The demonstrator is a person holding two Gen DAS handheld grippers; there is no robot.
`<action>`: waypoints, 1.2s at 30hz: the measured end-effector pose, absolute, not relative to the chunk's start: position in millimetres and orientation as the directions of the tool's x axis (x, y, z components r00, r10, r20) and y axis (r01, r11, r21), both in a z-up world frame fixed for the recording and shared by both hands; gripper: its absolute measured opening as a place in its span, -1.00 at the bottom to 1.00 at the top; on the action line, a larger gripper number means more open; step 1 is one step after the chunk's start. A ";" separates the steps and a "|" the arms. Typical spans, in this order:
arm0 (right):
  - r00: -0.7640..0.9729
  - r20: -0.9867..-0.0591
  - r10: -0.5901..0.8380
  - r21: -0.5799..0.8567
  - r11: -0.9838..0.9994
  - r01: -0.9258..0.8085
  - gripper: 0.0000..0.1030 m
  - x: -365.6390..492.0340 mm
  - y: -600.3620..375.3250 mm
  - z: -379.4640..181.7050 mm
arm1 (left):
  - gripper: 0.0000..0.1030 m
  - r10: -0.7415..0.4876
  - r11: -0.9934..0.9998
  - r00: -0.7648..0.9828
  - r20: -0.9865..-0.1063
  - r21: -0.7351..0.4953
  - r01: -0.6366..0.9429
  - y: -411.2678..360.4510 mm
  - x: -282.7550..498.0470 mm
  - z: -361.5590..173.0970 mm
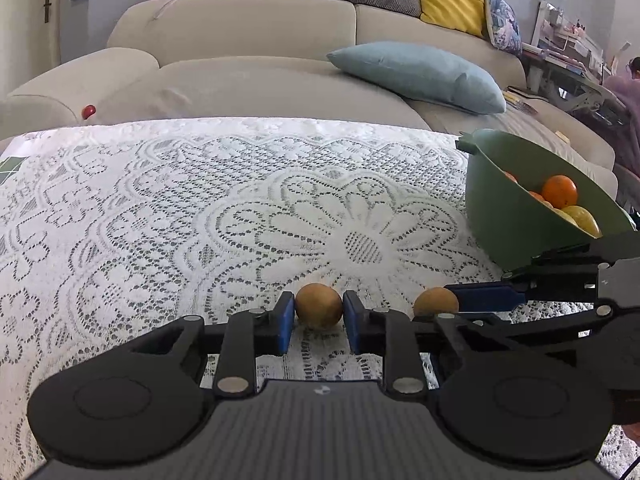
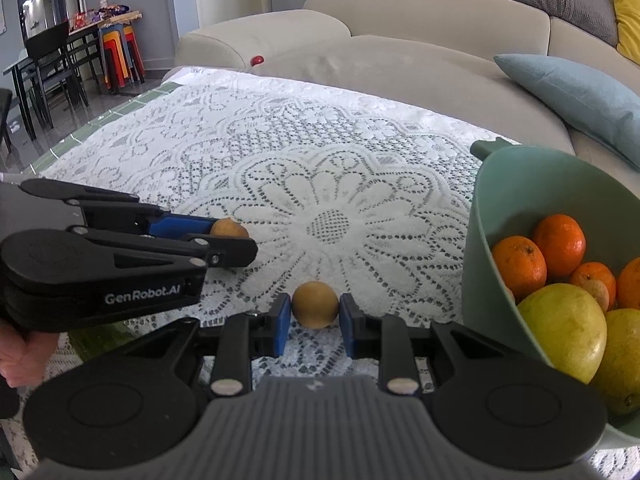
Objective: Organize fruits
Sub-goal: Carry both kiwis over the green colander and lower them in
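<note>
Two small round brown fruits lie on the lace-covered table. My left gripper is shut on one brown fruit, both blue pads touching its sides. My right gripper has its pads around the other brown fruit, the left pad touching it, a thin gap at the right pad. Each view shows the other gripper and its fruit: the right one in the left wrist view, the left one in the right wrist view. A green bowl at the right holds oranges and yellow-green fruits.
A white lace cloth covers the table. A beige sofa with a blue cushion lies beyond the far edge. A small red ball rests on the sofa. A dining table and chairs stand at the far left.
</note>
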State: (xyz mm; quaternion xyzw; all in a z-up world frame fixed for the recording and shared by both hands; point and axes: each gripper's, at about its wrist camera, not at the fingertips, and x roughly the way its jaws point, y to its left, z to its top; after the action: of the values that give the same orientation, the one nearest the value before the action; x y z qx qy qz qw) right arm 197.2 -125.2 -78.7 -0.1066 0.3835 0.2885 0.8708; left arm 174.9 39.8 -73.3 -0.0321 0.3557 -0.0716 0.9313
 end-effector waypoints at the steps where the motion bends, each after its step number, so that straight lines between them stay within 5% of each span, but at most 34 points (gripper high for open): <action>1: 0.540 -0.730 0.418 0.031 0.810 -0.585 -0.56 197.7 -125.1 -78.6 | -0.44 -0.153 0.988 0.735 -0.661 -0.110 0.107 39.8 174.5 -73.1; 36: 0.674 -0.604 0.425 -0.119 0.788 -0.604 -0.57 158.0 -154.5 -18.6 | -0.44 -0.142 0.990 0.777 -0.614 -0.102 0.100 15.1 128.6 -11.3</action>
State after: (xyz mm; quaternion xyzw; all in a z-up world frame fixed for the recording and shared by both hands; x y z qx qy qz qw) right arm 158.0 -154.5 -18.6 -0.1565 0.2857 0.2852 0.9014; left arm 128.6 15.1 -11.3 -0.0316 0.3280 -0.0643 0.9419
